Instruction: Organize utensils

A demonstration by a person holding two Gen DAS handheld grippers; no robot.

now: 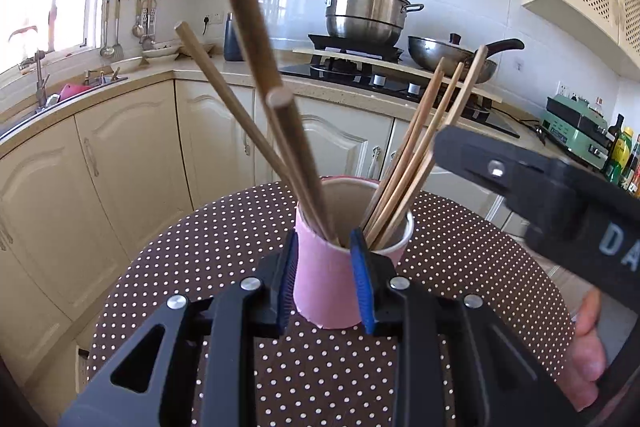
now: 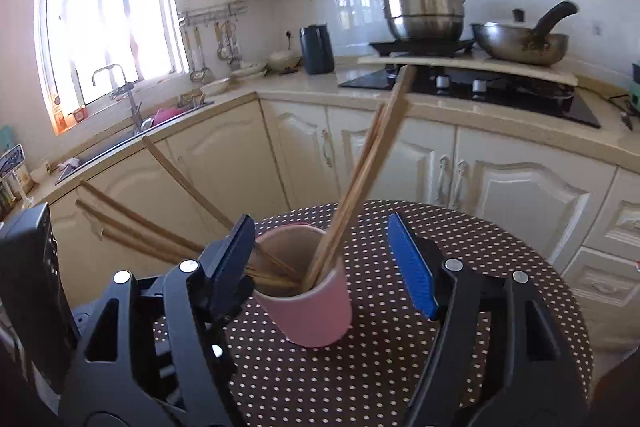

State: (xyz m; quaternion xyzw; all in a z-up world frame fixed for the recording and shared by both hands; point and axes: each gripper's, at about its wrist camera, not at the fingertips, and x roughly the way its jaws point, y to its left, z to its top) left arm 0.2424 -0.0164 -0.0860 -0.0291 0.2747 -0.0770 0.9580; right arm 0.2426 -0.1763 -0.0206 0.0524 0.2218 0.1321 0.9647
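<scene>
A pink cup [image 1: 328, 283] stands upright on the round dotted table [image 1: 208, 251]. My left gripper [image 1: 326, 267] is shut on the cup, its blue pads [image 1: 362, 283] pressing both sides of the wall. Several wooden chopsticks [image 1: 420, 155] lean in the cup, some to the left [image 1: 256, 67], some to the right. In the right wrist view the cup [image 2: 316, 311] sits between my right gripper's fingers; that gripper [image 2: 324, 259] is open and empty, with chopsticks [image 2: 368, 167] rising between its pads. The right gripper's body [image 1: 560, 195] shows at the right of the left wrist view.
The dotted table [image 2: 460, 327] stands before cream kitchen cabinets [image 2: 400, 155]. On the counter behind are a hob with a steel steamer pot [image 2: 424, 3] and a wok [image 2: 520, 43], a dark kettle [image 2: 316, 47], and a sink [image 2: 132, 131] by the window.
</scene>
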